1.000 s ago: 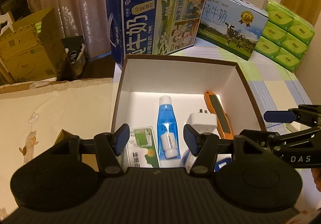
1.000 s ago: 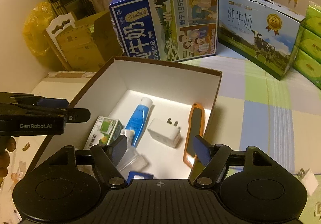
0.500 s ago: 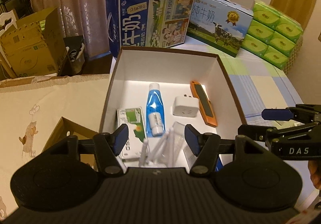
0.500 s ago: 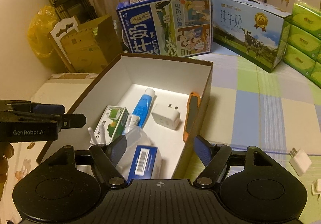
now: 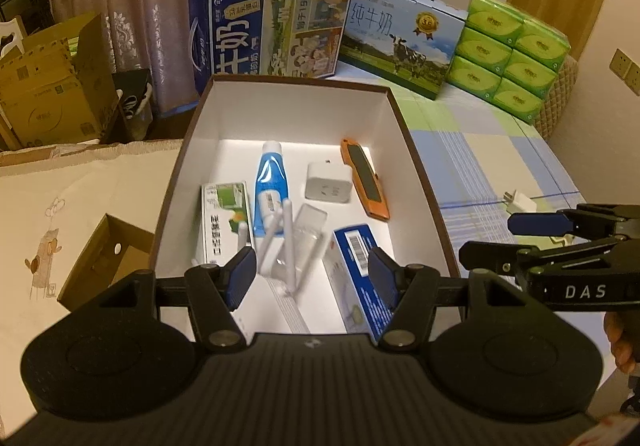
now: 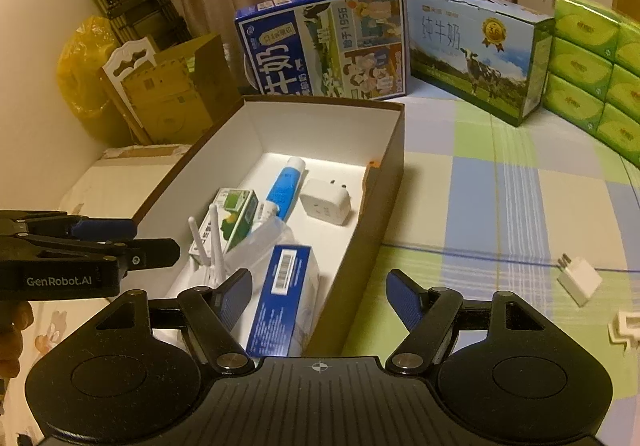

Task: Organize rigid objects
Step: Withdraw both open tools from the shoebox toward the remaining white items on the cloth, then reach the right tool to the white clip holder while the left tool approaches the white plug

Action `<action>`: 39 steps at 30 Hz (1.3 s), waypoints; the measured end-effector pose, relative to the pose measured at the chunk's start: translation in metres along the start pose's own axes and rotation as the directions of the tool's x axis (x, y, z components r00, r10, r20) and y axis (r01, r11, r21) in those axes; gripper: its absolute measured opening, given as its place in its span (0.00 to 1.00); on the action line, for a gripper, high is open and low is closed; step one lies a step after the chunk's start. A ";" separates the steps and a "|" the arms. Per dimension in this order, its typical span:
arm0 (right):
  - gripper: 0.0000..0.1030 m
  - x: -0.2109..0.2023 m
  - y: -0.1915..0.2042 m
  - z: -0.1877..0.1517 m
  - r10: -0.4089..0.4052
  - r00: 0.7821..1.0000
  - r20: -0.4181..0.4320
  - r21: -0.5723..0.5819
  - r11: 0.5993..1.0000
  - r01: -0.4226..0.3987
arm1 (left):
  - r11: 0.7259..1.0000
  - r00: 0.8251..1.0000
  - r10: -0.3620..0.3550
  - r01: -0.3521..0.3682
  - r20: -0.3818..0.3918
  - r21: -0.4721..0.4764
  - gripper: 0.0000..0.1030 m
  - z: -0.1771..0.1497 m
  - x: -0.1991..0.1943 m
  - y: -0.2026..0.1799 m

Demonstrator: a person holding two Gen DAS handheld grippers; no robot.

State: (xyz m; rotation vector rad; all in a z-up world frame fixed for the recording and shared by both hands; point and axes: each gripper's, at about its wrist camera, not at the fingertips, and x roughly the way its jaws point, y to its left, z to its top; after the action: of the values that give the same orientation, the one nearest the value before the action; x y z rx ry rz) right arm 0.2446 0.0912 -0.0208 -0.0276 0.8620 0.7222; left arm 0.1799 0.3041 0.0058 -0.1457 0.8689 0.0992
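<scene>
A brown box with white inside [image 5: 304,114] [image 6: 320,134] sits on the bed. In it lie a blue tube [image 5: 271,182] [image 6: 285,185], a white plug adapter [image 5: 328,188] [image 6: 326,203], an orange utility knife [image 5: 365,186], a green-white carton [image 5: 226,224] [image 6: 234,216], a blue-white box [image 5: 360,270] [image 6: 284,294] and a white router with antennas [image 5: 286,246] [image 6: 212,246]. My left gripper [image 5: 312,280] is open and empty above the box's near end. My right gripper [image 6: 320,296] is open and empty over the box's near right wall. A white charger [image 6: 578,276] [image 5: 520,201] lies outside on the checked sheet.
Two milk cartons [image 5: 272,30] [image 5: 400,34] and green tissue packs [image 5: 516,50] stand behind the box. Cardboard boxes [image 5: 52,94] [image 6: 176,94] are at the left. A small open brown box [image 5: 104,258] lies left of the big box. A small white piece [image 6: 624,328] lies at the right.
Both grippers have pulled back and up from the box, so more of its near end shows. The router, clear bag and blue-white box have come into view. Both stayed open.
</scene>
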 end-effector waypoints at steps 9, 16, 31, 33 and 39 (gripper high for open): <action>0.69 -0.018 -0.008 -0.015 0.067 0.998 -0.010 -0.041 0.997 -0.067 | 0.998 0.999 0.050 -0.051 -0.013 -0.046 0.56 -0.026 -0.017 -0.026; 0.69 -0.032 -0.024 -0.032 0.126 0.991 -0.034 -0.076 0.989 -0.128 | 0.994 0.997 0.072 -0.074 -0.022 -0.081 0.56 -0.044 -0.023 -0.063; 0.69 -0.073 -0.090 -0.074 0.151 0.984 -0.097 -0.104 0.981 -0.161 | 0.984 0.991 0.117 -0.124 -0.061 -0.127 0.56 -0.078 -0.027 -0.152; 0.69 -0.078 -0.100 -0.079 0.146 0.984 -0.102 -0.104 0.982 -0.157 | 0.984 0.991 0.115 -0.123 -0.066 -0.127 0.56 -0.083 -0.025 -0.165; 0.69 -0.095 -0.131 -0.092 0.132 0.985 -0.111 -0.103 0.984 -0.143 | 0.984 0.991 0.112 -0.121 -0.076 -0.129 0.56 -0.093 -0.020 -0.197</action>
State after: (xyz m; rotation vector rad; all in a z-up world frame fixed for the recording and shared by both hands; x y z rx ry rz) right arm 0.2181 -0.0905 -0.0495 -0.1062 0.9285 0.9047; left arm 0.1260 0.0936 -0.0215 -0.2246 0.9392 0.2631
